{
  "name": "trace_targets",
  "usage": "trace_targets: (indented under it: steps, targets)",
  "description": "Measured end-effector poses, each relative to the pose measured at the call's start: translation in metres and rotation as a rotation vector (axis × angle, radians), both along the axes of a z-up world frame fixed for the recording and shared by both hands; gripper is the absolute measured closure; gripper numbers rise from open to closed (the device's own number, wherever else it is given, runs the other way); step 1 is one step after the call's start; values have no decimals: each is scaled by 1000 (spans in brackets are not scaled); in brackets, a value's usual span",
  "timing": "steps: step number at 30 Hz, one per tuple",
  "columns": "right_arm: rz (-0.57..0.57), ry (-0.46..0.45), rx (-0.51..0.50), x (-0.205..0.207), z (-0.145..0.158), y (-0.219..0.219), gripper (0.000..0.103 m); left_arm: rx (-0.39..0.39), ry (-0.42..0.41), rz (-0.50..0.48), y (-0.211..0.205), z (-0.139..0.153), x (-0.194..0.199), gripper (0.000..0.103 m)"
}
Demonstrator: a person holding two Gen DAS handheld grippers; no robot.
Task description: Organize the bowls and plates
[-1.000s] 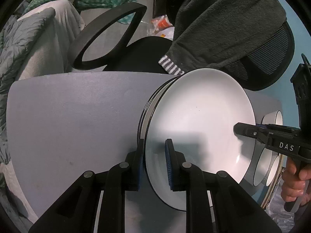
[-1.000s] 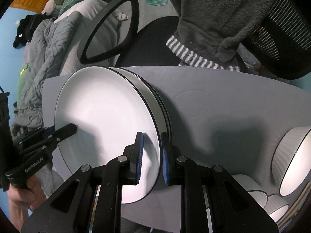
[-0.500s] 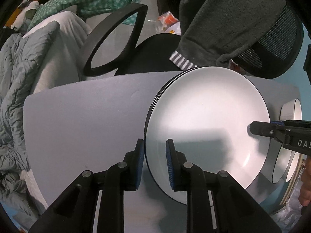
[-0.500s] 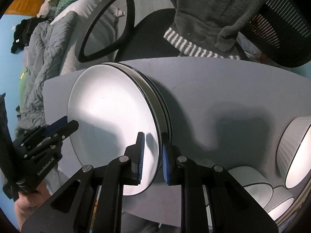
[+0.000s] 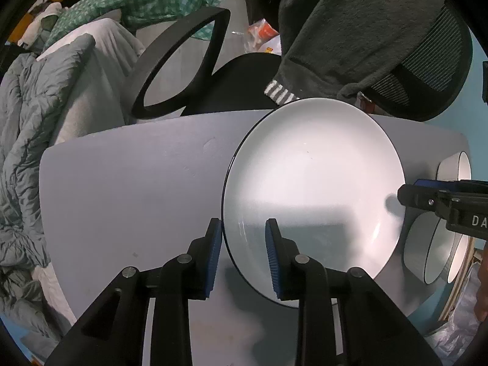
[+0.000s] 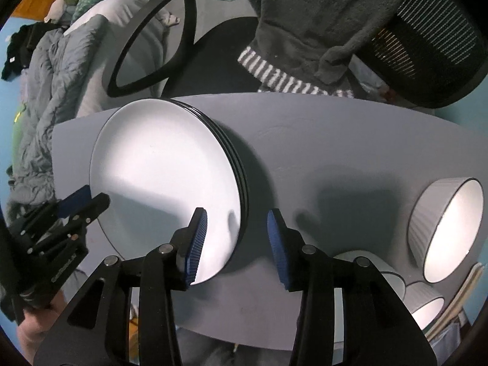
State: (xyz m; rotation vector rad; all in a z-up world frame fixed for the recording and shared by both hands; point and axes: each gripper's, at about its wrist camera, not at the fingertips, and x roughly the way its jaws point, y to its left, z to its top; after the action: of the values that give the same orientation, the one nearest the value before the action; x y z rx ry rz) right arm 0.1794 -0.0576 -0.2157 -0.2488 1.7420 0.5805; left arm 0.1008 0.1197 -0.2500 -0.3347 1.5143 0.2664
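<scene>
1. The stack of round white plates with thin black rims (image 6: 164, 164) is lying flat on the grey matte tabletop (image 6: 335, 152), its glossy top plate (image 5: 311, 189) facing up.
2. The left gripper (image 5: 242, 250) is reaching in level with the tabletop, its ribbed blue pads (image 5: 271, 256) straddling the near rim of the stack, one pad above the top plate and one outside the rim, with a gap showing on both sides, so it is released.
3. The right gripper (image 6: 236, 241) is sitting at the opposite rim with its jaws spread wide, clear of the plates and grasping nothing.
4. Compared with half a second ago, both grippers are now parted where they were pinching the rim, and the stack, then tipped up off the tabletop, is now resting on it.
5. Ribbed white bowls with black rims (image 6: 445, 228) are lying on their sides near the tabletop's right edge, well apart from the plates.
6. A black mesh office chair (image 5: 427, 70) draped with a dark fleece garment (image 5: 350, 30) is standing behind the tabletop.
</scene>
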Motion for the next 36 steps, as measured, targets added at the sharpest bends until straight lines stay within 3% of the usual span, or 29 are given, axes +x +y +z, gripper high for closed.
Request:
trace_targets:
  steps: [2, 4, 9, 18, 20, 36]
  targets:
    - [13, -43, -24, -2, 6, -1, 58, -5, -16, 4, -1, 5, -2, 64]
    - [27, -80, -34, -6, 14, -1, 46, 12, -32, 7, -4, 12, -4, 60]
    - [71, -174, -37, -19, 40, 0, 41, 30, -82, 5, -12, 34, -12, 46]
    - [97, -304, -24, -35, 86, 1, 36, 39, -176, -3, -24, 83, -28, 40]
    - [95, -327, -18, -39, 96, 1, 35, 44, -206, 2, -25, 95, -34, 28]
    - [0, -445, 35, -67, 162, -13, 34, 74, -345, -1, -23, 163, -80, 23]
